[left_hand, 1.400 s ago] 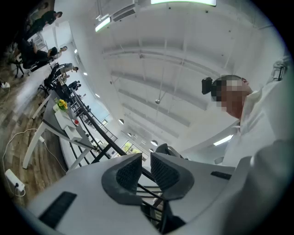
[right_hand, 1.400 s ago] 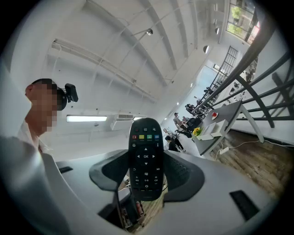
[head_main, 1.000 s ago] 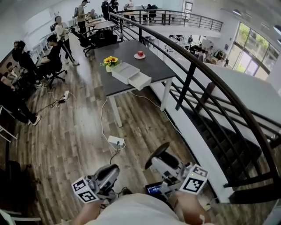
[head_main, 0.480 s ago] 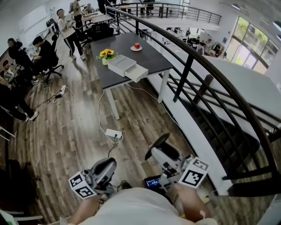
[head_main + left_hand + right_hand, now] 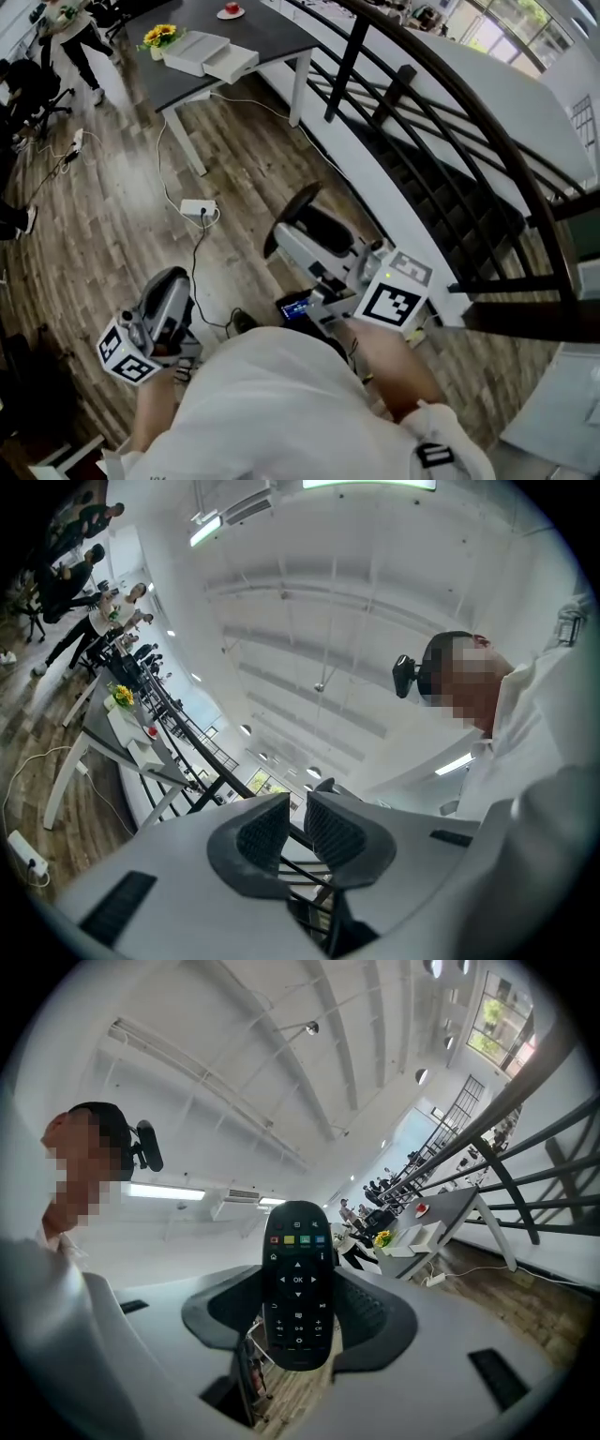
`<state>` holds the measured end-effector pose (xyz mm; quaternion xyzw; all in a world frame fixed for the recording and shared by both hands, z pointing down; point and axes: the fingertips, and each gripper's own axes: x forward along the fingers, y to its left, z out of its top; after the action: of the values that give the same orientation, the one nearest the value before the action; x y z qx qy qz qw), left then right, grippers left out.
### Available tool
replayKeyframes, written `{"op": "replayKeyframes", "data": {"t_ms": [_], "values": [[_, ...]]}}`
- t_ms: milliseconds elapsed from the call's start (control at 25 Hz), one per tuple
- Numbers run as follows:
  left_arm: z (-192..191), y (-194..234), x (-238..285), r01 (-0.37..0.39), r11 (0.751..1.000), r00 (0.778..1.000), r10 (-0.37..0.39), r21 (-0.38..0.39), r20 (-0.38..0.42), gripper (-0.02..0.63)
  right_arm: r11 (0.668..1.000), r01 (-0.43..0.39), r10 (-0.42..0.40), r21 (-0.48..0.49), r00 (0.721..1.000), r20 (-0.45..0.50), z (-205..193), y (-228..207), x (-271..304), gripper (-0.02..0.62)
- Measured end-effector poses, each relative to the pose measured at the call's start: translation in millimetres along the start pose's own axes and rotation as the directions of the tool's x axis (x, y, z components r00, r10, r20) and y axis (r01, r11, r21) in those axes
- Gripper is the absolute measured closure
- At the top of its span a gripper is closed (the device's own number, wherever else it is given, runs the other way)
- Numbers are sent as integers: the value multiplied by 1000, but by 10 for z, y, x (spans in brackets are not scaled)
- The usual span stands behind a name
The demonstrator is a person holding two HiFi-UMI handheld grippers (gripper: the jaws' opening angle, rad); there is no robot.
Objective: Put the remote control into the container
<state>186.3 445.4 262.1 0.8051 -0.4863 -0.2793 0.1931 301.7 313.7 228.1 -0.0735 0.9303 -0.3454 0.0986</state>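
A black remote control (image 5: 298, 1279) with coloured buttons stands upright between the jaws of my right gripper (image 5: 298, 1312), which is shut on it. In the head view the right gripper (image 5: 302, 228) is held over the wooden floor with the remote (image 5: 292, 215) sticking out ahead. My left gripper (image 5: 298, 816) has its ribbed pads almost touching with nothing between them; in the head view the left gripper (image 5: 172, 278) hangs at the lower left. The white container (image 5: 208, 52), with an open drawer, sits on a dark table (image 5: 262, 33) far ahead; the container (image 5: 421, 1236) is small in the right gripper view.
A black railing (image 5: 441, 94) and a stairwell run along the right. A white power strip (image 5: 197, 207) with a cable lies on the floor before the table. Yellow flowers (image 5: 159, 36) and a red cup (image 5: 231, 10) stand on the table. A person (image 5: 80, 33) walks at the far left.
The head view has tipped downward, so the table sits higher in the frame. Both grippers show larger and higher. The right gripper still holds the remote.
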Motion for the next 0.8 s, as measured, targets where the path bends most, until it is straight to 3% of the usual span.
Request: {"op": "replayKeyframes", "data": {"t_ms": [160, 800], "values": [[-52, 74, 166, 12, 1000, 1000, -12, 13, -5, 543, 999, -18, 18, -50, 1000, 1, 107, -98, 58, 362], [-305, 195, 747, 2, 1000, 1000, -1, 12, -27, 543, 1000, 5, -5, -26, 1000, -21, 350, -620, -117, 362]]}}
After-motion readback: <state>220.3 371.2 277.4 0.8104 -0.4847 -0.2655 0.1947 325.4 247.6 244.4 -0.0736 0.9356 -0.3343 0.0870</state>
